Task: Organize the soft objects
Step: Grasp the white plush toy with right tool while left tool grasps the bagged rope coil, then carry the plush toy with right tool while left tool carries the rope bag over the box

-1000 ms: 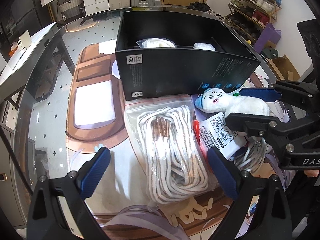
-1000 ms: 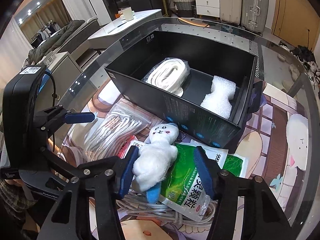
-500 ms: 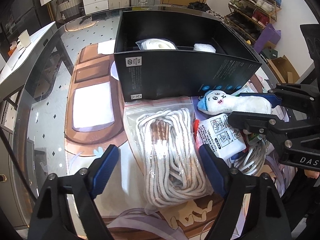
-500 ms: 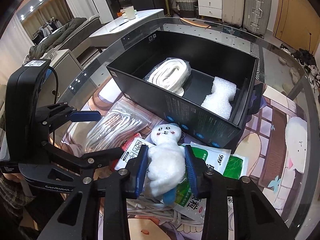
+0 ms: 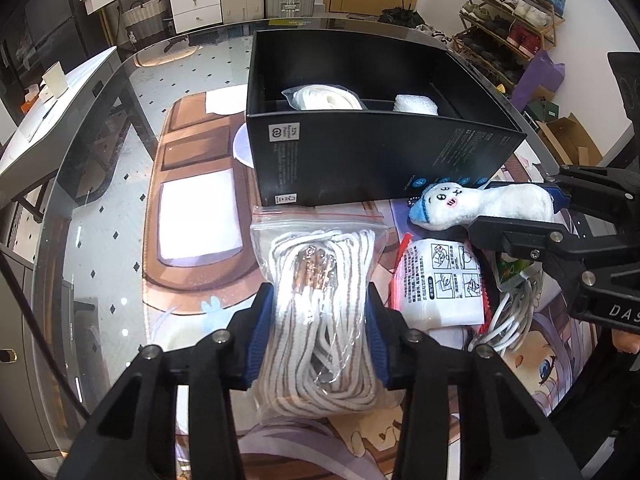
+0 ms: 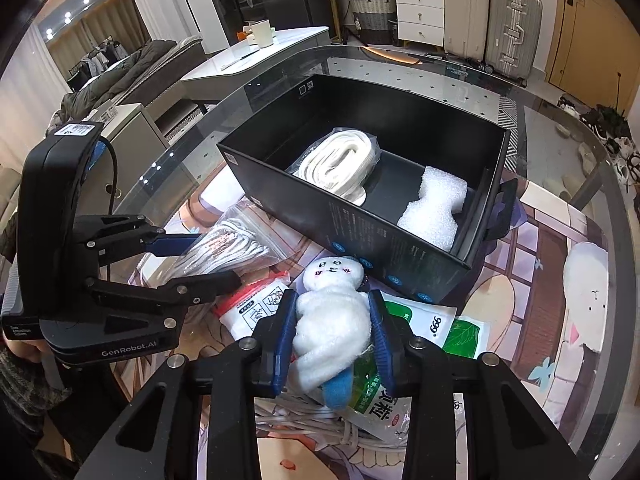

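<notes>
A clear zip bag of white rope (image 5: 320, 264) lies on the printed mat in front of the black box (image 5: 360, 160). My left gripper (image 5: 319, 300) is closing, and its blue pads press on both sides of the bag. In the right wrist view, the left gripper (image 6: 208, 260) stands over the bag (image 6: 232, 240) at left. My right gripper (image 6: 333, 308) is shut on a white plush toy (image 6: 332, 320) with a blue cap, squeezing its body. That toy (image 5: 480, 208) lies close to the box's front wall.
The black box (image 6: 360, 232) holds a bagged white strap roll (image 6: 340, 164) and a white foam piece (image 6: 436, 208). A white packet (image 5: 440, 280), green sachets (image 6: 424, 320) and a white cable (image 5: 508, 320) lie under and between the grippers. The glass table's edge curves along the left.
The left jaws have come in from wide apart onto the rope bag. The right jaws have tightened on the plush toy, pinching its body narrower.
</notes>
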Tool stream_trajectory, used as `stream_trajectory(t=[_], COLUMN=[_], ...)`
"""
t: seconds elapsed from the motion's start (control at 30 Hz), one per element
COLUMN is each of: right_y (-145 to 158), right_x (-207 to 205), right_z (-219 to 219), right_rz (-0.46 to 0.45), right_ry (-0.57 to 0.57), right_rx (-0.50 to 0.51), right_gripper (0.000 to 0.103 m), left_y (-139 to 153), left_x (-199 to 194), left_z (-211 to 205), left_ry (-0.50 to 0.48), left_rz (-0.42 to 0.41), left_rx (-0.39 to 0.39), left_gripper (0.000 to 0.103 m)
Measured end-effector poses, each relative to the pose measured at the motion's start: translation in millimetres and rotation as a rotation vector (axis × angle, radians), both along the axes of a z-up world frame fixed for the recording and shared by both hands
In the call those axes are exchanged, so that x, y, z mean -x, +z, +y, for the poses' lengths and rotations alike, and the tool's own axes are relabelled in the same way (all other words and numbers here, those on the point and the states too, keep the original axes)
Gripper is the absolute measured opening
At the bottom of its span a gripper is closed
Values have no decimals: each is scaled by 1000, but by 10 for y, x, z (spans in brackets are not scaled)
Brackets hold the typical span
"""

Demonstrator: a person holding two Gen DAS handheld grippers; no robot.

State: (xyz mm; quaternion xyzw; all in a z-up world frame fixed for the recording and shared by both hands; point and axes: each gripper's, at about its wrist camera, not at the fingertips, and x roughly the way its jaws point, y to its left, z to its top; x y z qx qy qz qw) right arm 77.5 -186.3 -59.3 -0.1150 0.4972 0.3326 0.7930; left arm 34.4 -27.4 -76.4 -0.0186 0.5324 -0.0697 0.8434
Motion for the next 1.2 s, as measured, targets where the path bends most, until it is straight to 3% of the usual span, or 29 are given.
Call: stream_trajectory(t=[0.23,0.6,1.2], right_y=[-21,70,391], right_x=[13,89,144], right_z=[12,-4,-137], right_rz=[3,-9,-67], right_ry=[14,22,-12], right_rx=[-3,-34,-96], right_gripper=[35,35,35], left_y=[19,178,454], left_x=[5,49,101], left_z=[31,31,-97], left_ry=[9,9,-26], left_rz=[6,-59,-135], left_rx=[26,37,67], left_gripper=[36,35,35])
